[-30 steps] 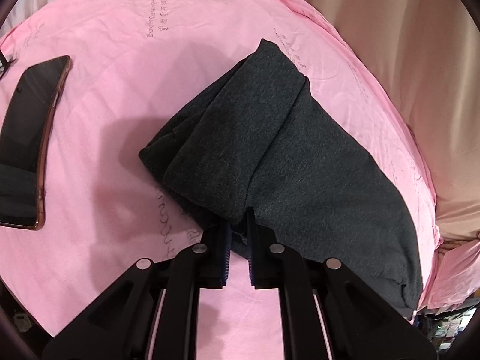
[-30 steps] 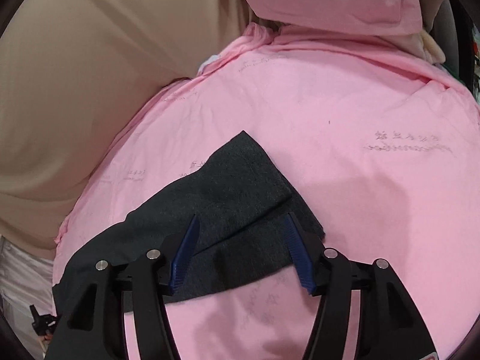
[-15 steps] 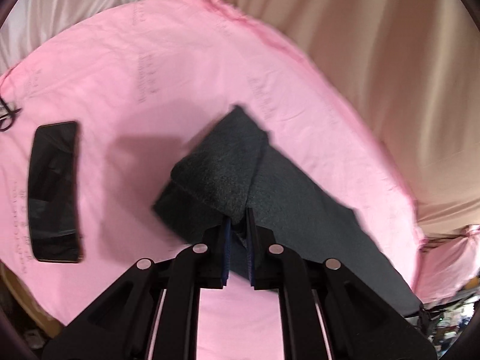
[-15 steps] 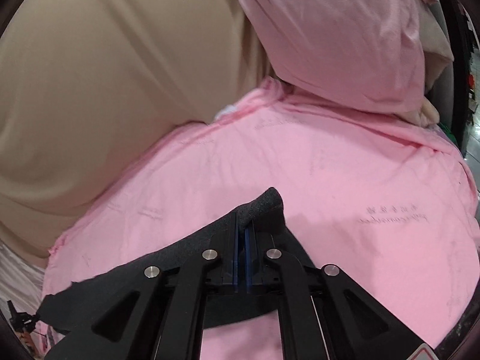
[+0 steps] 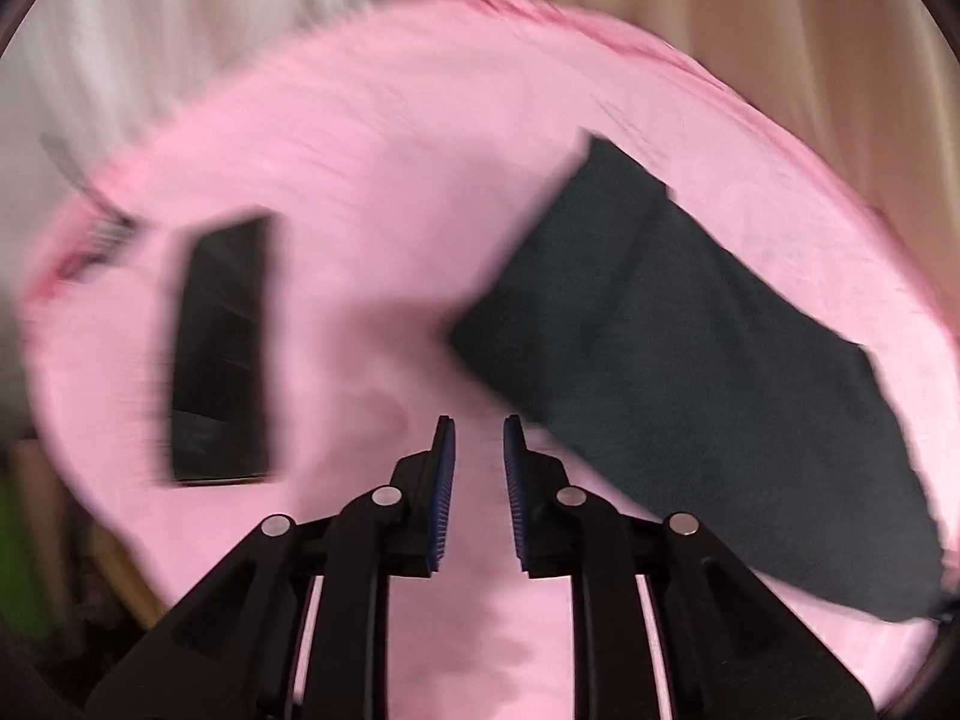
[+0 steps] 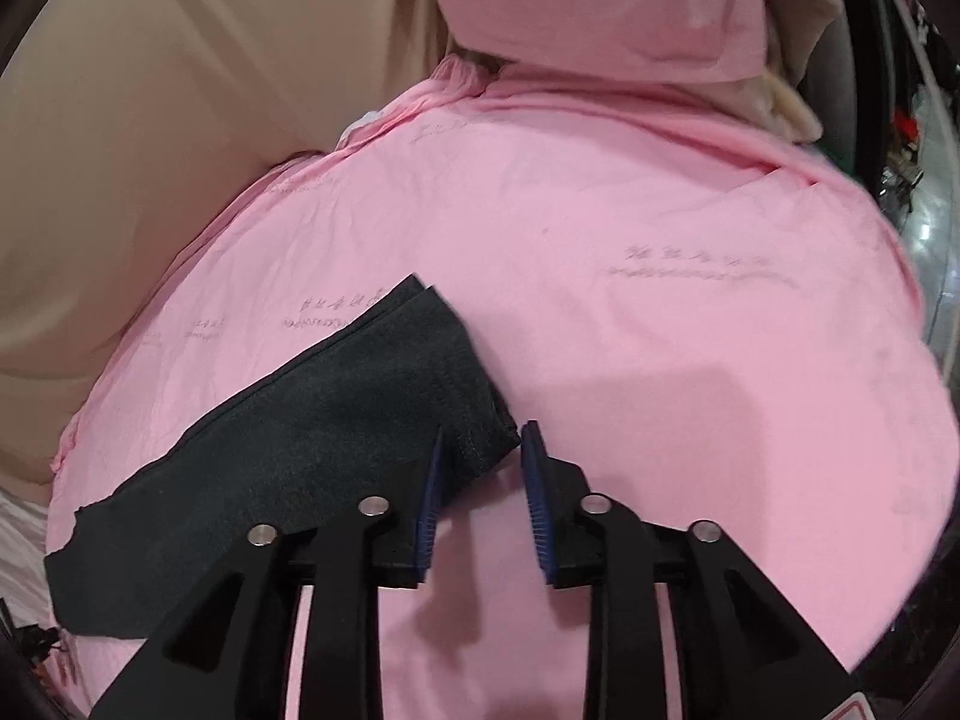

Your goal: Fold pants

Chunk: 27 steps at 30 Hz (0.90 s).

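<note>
The dark grey pants [image 5: 690,360] lie folded in a long flat strip on the pink sheet [image 5: 420,180]. In the blurred left wrist view my left gripper [image 5: 479,426] hovers to the lower left of the strip, its jaws opening, with only pink sheet between the blue pads. In the right wrist view the pants [image 6: 312,438] stretch from the lower left to the centre. My right gripper [image 6: 483,435] sits at their near right corner with its jaws opening. The corner lies between the pads, slack and unpinched.
A black phone [image 5: 219,348] lies on the sheet left of the left gripper. Beige curtain [image 6: 150,120] hangs behind the bed. A pink pillow [image 6: 600,6] sits at the far end, with clutter [image 6: 906,138] beyond the right edge.
Both grippers were shut on pants fabric half a second ago and have let go. The left one lifted and swung left off the pants. The folded strip now lies flat.
</note>
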Each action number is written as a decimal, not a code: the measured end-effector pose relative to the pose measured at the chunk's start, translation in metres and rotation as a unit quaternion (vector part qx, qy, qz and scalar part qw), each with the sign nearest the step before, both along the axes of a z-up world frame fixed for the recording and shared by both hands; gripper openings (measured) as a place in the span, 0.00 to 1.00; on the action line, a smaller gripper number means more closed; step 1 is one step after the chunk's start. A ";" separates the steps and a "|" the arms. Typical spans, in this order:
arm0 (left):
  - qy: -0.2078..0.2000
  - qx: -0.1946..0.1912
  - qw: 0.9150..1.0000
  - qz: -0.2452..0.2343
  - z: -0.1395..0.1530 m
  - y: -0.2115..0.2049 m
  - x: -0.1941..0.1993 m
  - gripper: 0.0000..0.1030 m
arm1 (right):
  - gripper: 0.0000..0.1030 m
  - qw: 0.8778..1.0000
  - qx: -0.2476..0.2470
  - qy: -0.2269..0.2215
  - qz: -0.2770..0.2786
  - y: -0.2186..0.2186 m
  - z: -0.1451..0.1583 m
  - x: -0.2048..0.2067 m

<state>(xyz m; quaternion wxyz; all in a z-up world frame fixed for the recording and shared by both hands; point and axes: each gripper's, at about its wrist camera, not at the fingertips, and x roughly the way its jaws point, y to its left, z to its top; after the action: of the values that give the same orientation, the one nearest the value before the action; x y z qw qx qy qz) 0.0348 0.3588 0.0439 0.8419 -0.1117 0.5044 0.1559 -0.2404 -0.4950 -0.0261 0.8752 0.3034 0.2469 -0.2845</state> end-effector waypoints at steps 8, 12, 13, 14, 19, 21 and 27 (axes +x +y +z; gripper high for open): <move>-0.058 0.025 0.998 0.006 0.030 -0.026 -0.009 0.40 | 0.50 0.998 -0.038 0.031 0.043 -0.019 0.021 0.035; -0.043 0.030 0.998 -0.024 0.016 -0.059 0.008 0.45 | 0.50 0.995 -0.037 0.066 0.062 -0.025 0.007 0.072; -0.040 0.030 0.998 -0.029 0.012 -0.067 0.011 0.45 | 0.50 0.994 -0.041 0.073 0.065 -0.026 0.003 0.079; -0.038 0.033 0.998 -0.034 0.008 -0.074 0.014 0.45 | 0.48 0.994 -0.043 0.078 0.071 -0.026 0.000 0.085; -0.027 0.050 0.998 -0.035 -0.005 -0.086 0.034 0.45 | 0.06 0.993 -0.083 0.020 0.083 -0.012 0.034 0.080; -0.028 0.051 0.998 -0.035 -0.006 -0.086 0.039 0.45 | 0.06 0.991 -0.105 -0.043 0.075 -0.007 0.066 0.062; -0.034 0.060 0.997 -0.027 -0.019 -0.077 0.056 0.45 | 0.07 0.987 -0.095 0.130 0.006 -0.053 0.009 0.105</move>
<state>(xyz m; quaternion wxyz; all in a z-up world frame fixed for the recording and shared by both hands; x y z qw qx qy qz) 0.0907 0.2816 0.0245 0.8676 -0.0522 0.4682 0.1590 -0.1356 -0.5483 -0.0174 0.8621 0.1780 0.3328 -0.3382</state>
